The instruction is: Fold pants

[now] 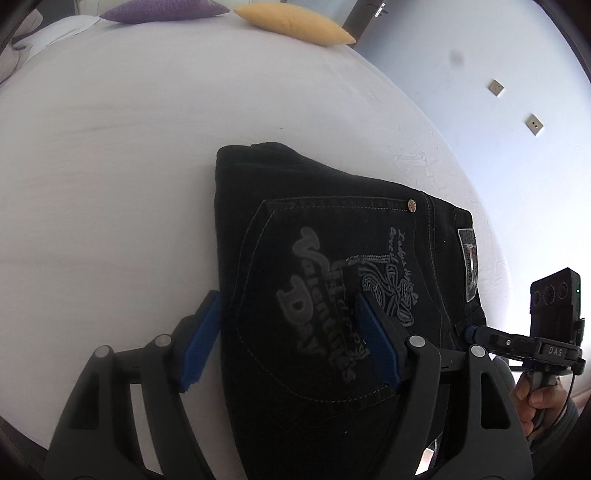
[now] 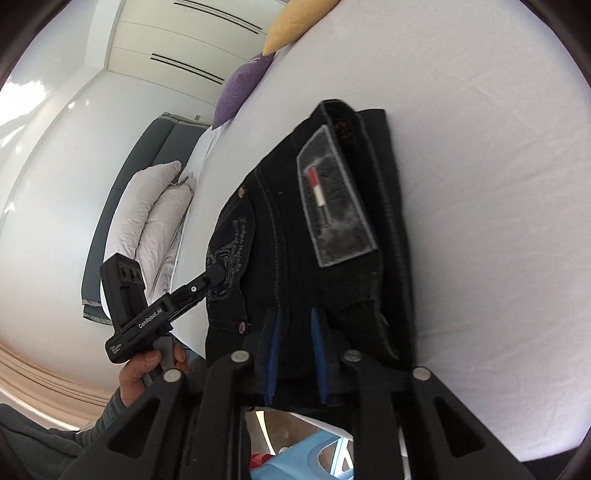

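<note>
Black jeans lie folded on the white bed, back pocket with grey print facing up. My left gripper is open, its blue pads wide apart astride the near left edge of the jeans. My right gripper is shut on the waistband end of the jeans, near the grey label patch. The right gripper also shows in the left wrist view at the jeans' right edge. The left gripper shows in the right wrist view over the pocket.
The white bed sheet spreads far and left. A purple cushion and a yellow cushion lie at the far edge. White pillows lie by the headboard. The bed edge and wall are at right.
</note>
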`<action>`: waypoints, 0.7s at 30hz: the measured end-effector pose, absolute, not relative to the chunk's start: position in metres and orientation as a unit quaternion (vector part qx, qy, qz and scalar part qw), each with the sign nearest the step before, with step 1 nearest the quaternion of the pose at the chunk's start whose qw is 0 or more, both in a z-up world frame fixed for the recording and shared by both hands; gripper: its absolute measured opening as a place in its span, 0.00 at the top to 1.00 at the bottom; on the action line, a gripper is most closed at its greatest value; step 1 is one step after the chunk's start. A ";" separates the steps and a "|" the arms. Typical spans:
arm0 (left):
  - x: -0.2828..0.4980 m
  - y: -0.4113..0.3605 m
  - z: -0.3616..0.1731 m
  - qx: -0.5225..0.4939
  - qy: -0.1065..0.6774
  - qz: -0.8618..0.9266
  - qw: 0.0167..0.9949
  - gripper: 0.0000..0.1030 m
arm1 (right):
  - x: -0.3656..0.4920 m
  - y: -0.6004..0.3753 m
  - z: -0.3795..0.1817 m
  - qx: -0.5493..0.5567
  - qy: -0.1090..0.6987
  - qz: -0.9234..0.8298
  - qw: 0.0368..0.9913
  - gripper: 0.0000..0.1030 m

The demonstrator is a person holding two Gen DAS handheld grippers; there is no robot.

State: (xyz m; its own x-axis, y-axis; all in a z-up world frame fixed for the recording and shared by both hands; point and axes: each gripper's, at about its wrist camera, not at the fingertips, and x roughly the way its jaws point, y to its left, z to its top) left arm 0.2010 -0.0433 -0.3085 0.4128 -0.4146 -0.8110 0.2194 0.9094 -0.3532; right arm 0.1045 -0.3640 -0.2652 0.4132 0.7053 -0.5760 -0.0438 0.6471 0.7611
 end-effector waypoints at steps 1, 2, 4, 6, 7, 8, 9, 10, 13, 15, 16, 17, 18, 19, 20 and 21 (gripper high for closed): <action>0.199 -0.041 -0.307 -0.100 0.507 -0.190 0.835 0.30 | 0.100 -0.369 -0.262 0.342 0.481 0.241 0.770 0.84; 0.195 -0.037 -0.304 -0.101 0.502 -0.190 0.838 0.31 | 0.097 -0.373 -0.258 0.338 0.480 0.238 0.774 0.83; 0.184 -0.027 -0.295 -0.099 0.484 -0.181 0.851 0.31 | 0.090 -0.382 -0.248 0.326 0.476 0.221 0.786 0.65; 0.177 -0.011 -0.288 -0.113 0.474 -0.168 0.857 0.31 | 0.082 -0.392 -0.236 0.327 0.465 0.216 0.794 0.57; 0.168 -0.001 -0.283 -0.121 0.470 -0.161 0.859 0.31 | 0.080 -0.395 -0.230 0.323 0.462 0.210 0.799 0.48; 0.165 0.009 -0.279 -0.125 0.469 -0.149 0.862 0.31 | 0.080 -0.399 -0.225 0.319 0.459 0.204 0.804 0.42; 0.167 0.017 -0.278 -0.129 0.470 -0.140 0.862 0.32 | 0.081 -0.402 -0.220 0.318 0.457 0.196 0.807 0.42; 0.169 0.025 -0.279 -0.137 0.473 -0.132 0.860 0.32 | 0.082 -0.406 -0.216 0.321 0.454 0.196 0.808 0.42; 0.171 0.032 -0.274 -0.151 0.466 -0.141 0.860 0.32 | 0.095 -0.398 -0.197 0.319 0.437 0.221 0.811 0.42; 0.171 0.023 -0.275 -0.145 0.471 -0.161 0.855 0.32 | 0.107 -0.380 -0.187 0.303 0.431 0.249 0.812 0.42; 0.182 0.012 -0.275 -0.144 0.477 -0.173 0.850 0.32 | 0.114 -0.367 -0.184 0.297 0.432 0.257 0.812 0.41; 0.187 0.002 -0.280 -0.141 0.484 -0.178 0.845 0.32 | 0.122 -0.359 -0.183 0.294 0.434 0.267 0.809 0.41; 0.188 -0.004 -0.286 -0.137 0.490 -0.178 0.842 0.32 | 0.132 -0.349 -0.181 0.285 0.436 0.276 0.808 0.41; 0.189 -0.009 -0.292 -0.135 0.496 -0.177 0.839 0.32 | 0.142 -0.338 -0.178 0.271 0.439 0.280 0.809 0.41; 0.189 -0.013 -0.299 -0.140 0.503 -0.178 0.834 0.31 | 0.153 -0.327 -0.175 0.253 0.444 0.286 0.811 0.41; 0.190 -0.016 -0.303 -0.148 0.506 -0.180 0.831 0.31 | 0.162 -0.318 -0.172 0.237 0.446 0.295 0.811 0.41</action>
State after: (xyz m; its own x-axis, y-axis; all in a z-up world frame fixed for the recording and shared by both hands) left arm 0.1898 -0.0155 -0.3029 0.4238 -0.4495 -0.7864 0.1499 0.8910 -0.4285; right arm 0.1621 -0.3177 -0.1716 0.4288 0.6902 -0.5829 -0.2672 0.7133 0.6479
